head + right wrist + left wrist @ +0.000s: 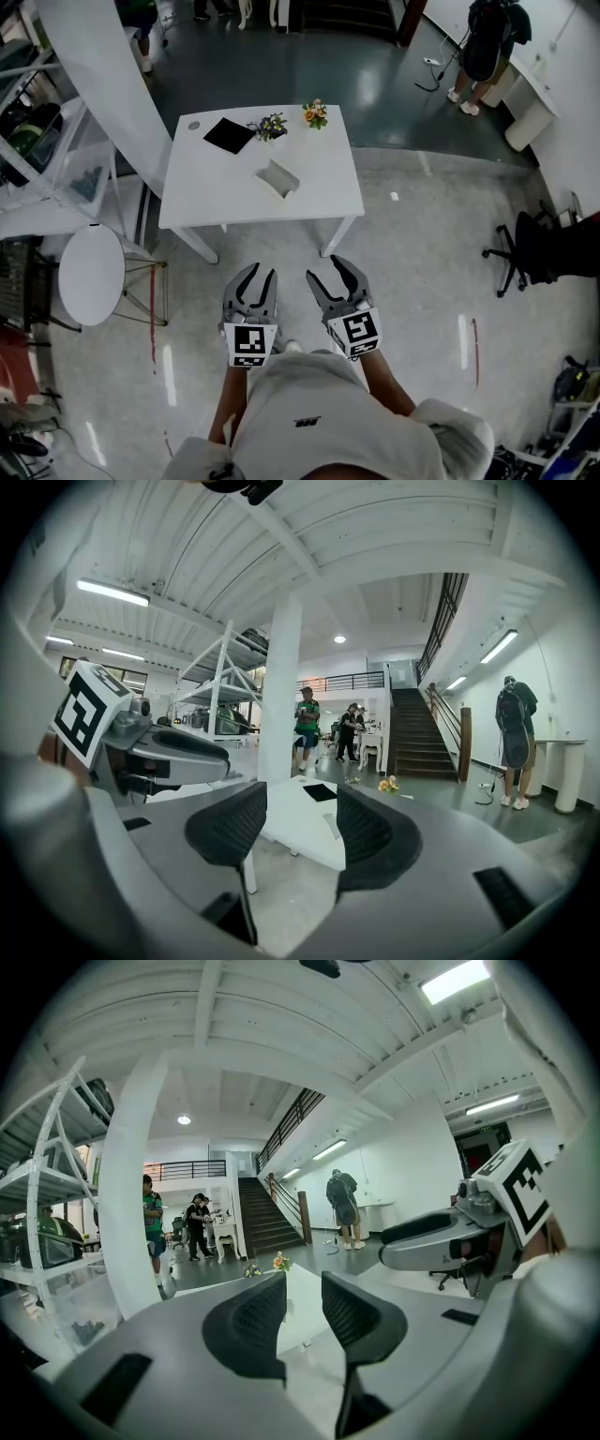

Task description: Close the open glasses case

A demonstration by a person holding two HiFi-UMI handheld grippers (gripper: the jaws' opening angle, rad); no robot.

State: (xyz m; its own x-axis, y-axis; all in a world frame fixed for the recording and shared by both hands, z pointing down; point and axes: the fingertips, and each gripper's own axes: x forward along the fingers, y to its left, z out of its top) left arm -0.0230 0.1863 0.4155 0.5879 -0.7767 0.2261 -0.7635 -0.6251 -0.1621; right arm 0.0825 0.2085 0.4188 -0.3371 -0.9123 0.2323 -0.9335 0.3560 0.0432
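Pale hall floor, and a white table (202, 192) ahead of you. The open glasses case (277, 178) lies near the table's middle, with a black pad (229, 135) and flower sprigs (315, 113) along the back edge. Your left gripper (259, 274) and right gripper (326, 270) hover short of the front edge, jaws spread and empty.

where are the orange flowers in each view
Head view: orange flowers near the far right corner of the white table.
Left gripper view: small, just below centre, at the far edge of the table.
Right gripper view: right of centre and slightly below it, beyond the table, before the stairs.
Shared landmark: the white table.
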